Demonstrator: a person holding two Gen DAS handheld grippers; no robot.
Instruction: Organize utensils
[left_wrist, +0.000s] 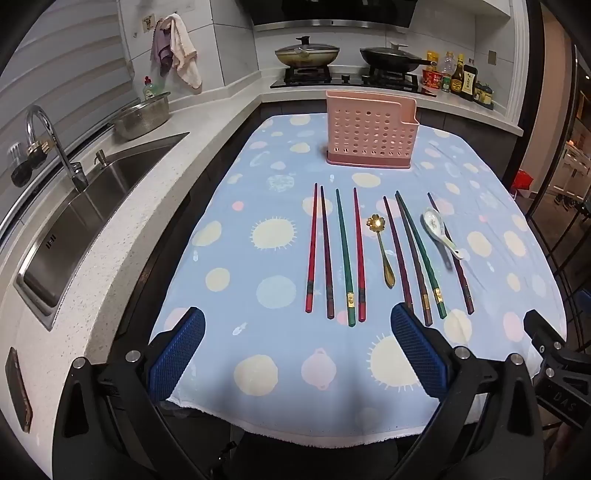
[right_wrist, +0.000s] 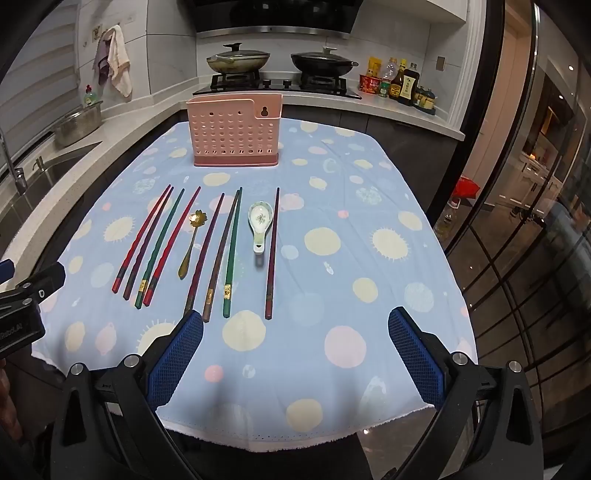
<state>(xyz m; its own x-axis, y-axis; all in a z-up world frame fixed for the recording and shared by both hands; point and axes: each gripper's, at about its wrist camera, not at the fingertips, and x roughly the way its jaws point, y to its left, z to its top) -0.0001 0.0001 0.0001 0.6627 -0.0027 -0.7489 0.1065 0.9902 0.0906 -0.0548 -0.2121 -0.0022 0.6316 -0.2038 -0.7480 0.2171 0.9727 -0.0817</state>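
- I see the chopsticks (left_wrist: 344, 254) lying lengthwise ahead of my fingers (left_wrist: 177, 354), tips toward the pink holder (left_wrist: 371, 129).
- Holder contents: cannot tell.
- Left gripper (left_wrist: 297, 332) and right gripper (right_wrist: 295, 332): both released, empty.

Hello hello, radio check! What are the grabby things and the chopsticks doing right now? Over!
Left tool and right tool open, holding nothing. Chopsticks and two spoons lie on the tablecloth; pink holder empty. Nothing in the way.
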